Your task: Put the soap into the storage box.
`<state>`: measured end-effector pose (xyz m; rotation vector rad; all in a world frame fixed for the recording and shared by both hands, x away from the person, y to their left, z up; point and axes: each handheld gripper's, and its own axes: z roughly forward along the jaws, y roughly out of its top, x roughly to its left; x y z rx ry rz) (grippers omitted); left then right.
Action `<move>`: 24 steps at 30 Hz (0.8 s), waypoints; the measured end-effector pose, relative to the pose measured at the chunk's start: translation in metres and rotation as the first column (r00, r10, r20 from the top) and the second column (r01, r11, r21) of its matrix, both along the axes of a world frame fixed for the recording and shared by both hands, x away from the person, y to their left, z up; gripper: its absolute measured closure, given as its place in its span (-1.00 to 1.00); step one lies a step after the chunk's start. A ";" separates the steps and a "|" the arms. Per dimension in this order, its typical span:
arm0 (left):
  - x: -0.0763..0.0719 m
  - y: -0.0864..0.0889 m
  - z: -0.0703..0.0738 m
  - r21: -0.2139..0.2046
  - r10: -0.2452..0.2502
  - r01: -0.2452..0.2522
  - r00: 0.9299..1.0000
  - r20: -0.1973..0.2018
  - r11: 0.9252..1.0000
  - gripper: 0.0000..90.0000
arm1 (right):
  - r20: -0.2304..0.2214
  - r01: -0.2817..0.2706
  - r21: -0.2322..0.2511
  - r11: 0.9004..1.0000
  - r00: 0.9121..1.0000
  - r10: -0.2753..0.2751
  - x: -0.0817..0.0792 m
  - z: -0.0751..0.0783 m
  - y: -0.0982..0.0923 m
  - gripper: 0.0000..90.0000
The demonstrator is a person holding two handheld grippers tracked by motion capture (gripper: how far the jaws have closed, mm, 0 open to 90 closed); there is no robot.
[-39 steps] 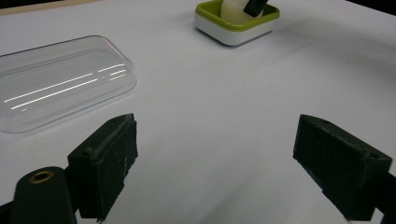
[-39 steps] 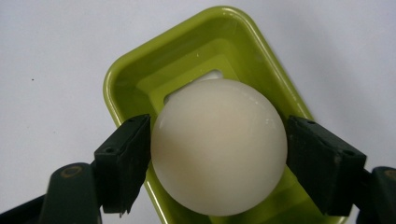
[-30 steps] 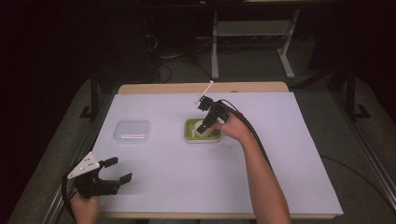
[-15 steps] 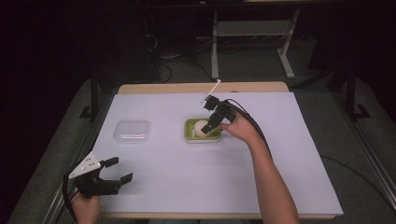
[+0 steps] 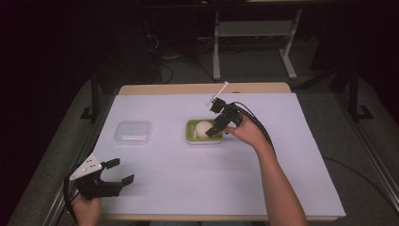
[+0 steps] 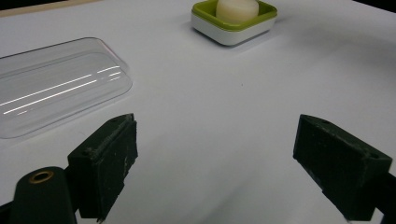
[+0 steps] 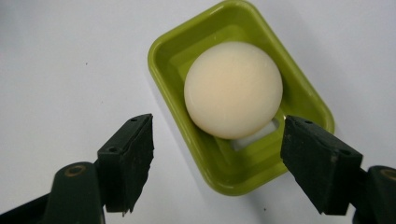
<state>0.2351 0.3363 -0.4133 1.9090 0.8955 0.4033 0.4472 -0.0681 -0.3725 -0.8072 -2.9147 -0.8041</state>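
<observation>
High view. The right gripper (image 5: pixel 217 126) hangs over the near-right edge of a green soap dish (image 5: pixel 192 137) at mid-table; its jaws stand apart with nothing between them. A cream round soap (image 5: pixel 203 128) sits in the dish. A clear plastic lid (image 5: pixel 133 132) lies flat to the left of the dish, well apart from it. The left gripper (image 5: pixel 117 172) rests at the near-left corner of the table, jaws spread wide, nothing held. Open sheet lies between lid, dish and both grippers. The surface is a white sheet (image 5: pixel 188 179) over a wooden tabletop (image 5: pixel 141 89), whose bare strip shows at the far edge. Behind the table: dark floor, cables, a pale metal stand (image 5: pixel 254 37).

Left gripper view. Both black jaws far apart over bare white sheet. The lid (image 6: pixel 56 86) lies ahead to the left, hollow side down; the dish (image 6: pixel 233 25) with the soap (image 6: pixel 237 8) is farther off, top centre.

Right gripper view. Jaws apart, just above the dish (image 7: pixel 187 51), not touching it. The dish is a rounded rectangle; its long axis runs on a diagonal from upper left to lower right. The soap (image 7: pixel 232 89) is round, with no clear long axis, and covers a white insert (image 7: pixel 252 137) at the dish's lower end.
</observation>
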 end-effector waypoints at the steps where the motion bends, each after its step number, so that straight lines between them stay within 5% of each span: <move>1: 0.000 0.000 0.000 -0.002 0.001 -0.001 1.000 -0.001 1.000 -0.71 | 0.004 -0.001 0.007 1.000 1.000 0.001 -0.002 -0.001 -0.001 -0.44; 24: 0.000 -0.002 0.000 0.007 -0.005 0.005 1.000 0.000 1.000 -0.71 | 0.012 0.016 0.035 0.999 1.000 -0.017 -0.021 0.007 -0.021 -0.47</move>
